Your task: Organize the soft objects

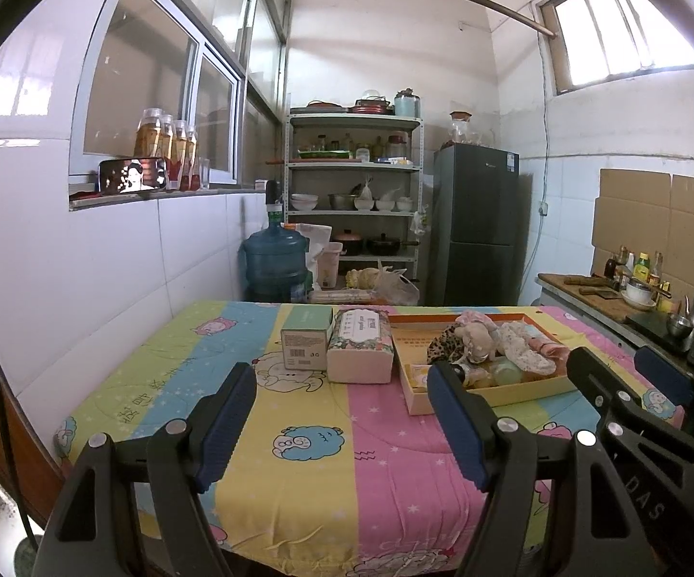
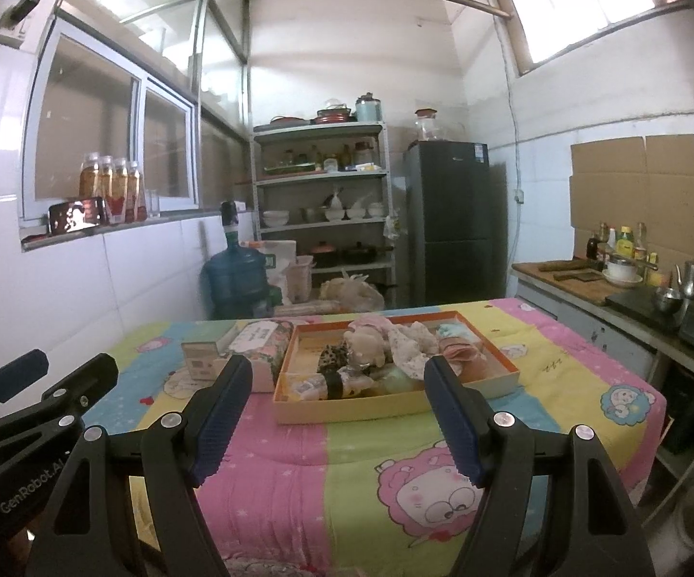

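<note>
A shallow orange-rimmed box [image 1: 529, 392] [image 2: 395, 406] sits on the cartoon-print table cover and holds a heap of soft things: a leopard-print scrunchie [image 1: 445, 342] [image 2: 334, 356], a beige plush piece [image 1: 474, 336] [image 2: 368, 344], floral cloth [image 1: 522, 351] [image 2: 409, 348] and pink items [image 2: 457, 351]. My left gripper [image 1: 342, 406] is open and empty, held above the near table, left of the box. My right gripper [image 2: 339, 396] is open and empty, in front of the box. The right gripper also shows at the right edge of the left wrist view [image 1: 635, 384].
A floral tissue pack [image 1: 360, 353] [image 2: 262, 344] and a small green box [image 1: 306, 341] [image 2: 201, 358] stand left of the orange box. A water jug [image 1: 274, 264], shelves [image 1: 354, 192] and a fridge [image 1: 476, 226] stand behind the table. A kitchen counter [image 2: 635, 298] runs along the right.
</note>
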Motion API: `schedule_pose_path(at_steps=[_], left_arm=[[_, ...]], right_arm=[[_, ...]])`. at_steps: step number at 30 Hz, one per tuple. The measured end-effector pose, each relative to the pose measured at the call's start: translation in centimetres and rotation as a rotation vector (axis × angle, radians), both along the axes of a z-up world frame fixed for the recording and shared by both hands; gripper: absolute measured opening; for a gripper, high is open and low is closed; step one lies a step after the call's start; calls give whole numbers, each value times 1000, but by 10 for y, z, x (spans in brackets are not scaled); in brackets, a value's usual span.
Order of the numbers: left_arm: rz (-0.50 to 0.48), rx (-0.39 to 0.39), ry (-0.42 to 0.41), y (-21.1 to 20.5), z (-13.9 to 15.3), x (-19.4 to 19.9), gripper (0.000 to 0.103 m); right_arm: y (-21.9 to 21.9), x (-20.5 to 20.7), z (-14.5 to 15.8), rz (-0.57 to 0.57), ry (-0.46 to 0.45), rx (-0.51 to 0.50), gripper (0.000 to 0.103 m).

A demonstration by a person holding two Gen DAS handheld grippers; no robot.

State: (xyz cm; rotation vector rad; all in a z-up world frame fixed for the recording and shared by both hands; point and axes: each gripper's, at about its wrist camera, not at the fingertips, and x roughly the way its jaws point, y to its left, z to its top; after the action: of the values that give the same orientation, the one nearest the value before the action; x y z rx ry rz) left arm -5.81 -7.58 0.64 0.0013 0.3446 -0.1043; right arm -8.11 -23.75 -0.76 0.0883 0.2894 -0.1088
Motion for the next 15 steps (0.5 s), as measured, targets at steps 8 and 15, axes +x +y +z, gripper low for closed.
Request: schedule_pose_path(at_steps=[8,15], left_arm=[[-1,0,-1,0,0,0,73],[0,-1,-1,0,0,0,73]], right_arm=[[1,0,0,3,0,0,76],[2,0,0,1,-2,-2,76]])
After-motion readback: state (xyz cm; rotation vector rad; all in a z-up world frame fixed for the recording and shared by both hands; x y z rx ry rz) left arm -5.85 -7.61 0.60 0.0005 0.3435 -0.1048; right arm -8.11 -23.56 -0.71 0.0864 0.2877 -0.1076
